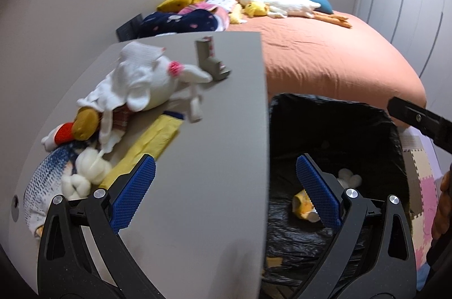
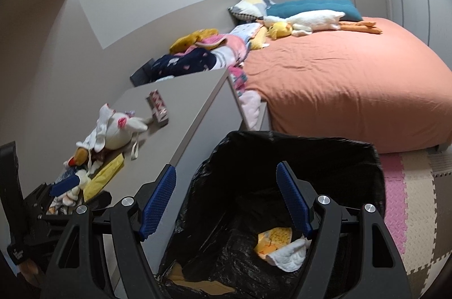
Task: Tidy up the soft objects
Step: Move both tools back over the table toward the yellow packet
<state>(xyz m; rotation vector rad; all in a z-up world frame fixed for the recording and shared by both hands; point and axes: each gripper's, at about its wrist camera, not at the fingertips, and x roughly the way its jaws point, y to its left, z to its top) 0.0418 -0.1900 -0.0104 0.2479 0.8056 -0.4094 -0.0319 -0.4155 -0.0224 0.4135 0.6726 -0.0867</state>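
Observation:
On the grey table (image 1: pixel 214 186) lie a white plush toy (image 1: pixel 147 78), a grey toy boot (image 1: pixel 210 58), a yellow cloth (image 1: pixel 152 140), white wool balls (image 1: pixel 90 169) and a blue-white knit (image 1: pixel 42 180). My left gripper (image 1: pixel 226 171) is open and holds nothing, straddling the table's right edge. Beside the table stands a black-lined bin (image 2: pixel 310 143). In it lie a yellow-white cloth (image 2: pixel 278 245) and a white fluffy piece (image 1: pixel 350 179). Over the bin's mouth my right gripper (image 2: pixel 226 177) hangs open, nothing between its pads.
An orange-sheeted bed (image 2: pixel 353 78) lies beyond the bin, with a white goose plush (image 2: pixel 313 19), a yellow plush (image 2: pixel 278 30), pillows and a clothes pile (image 2: pixel 203 53). Foam mat tiles (image 2: pixel 395 197) cover the floor. A hand (image 1: pixel 445 203) shows at the right edge.

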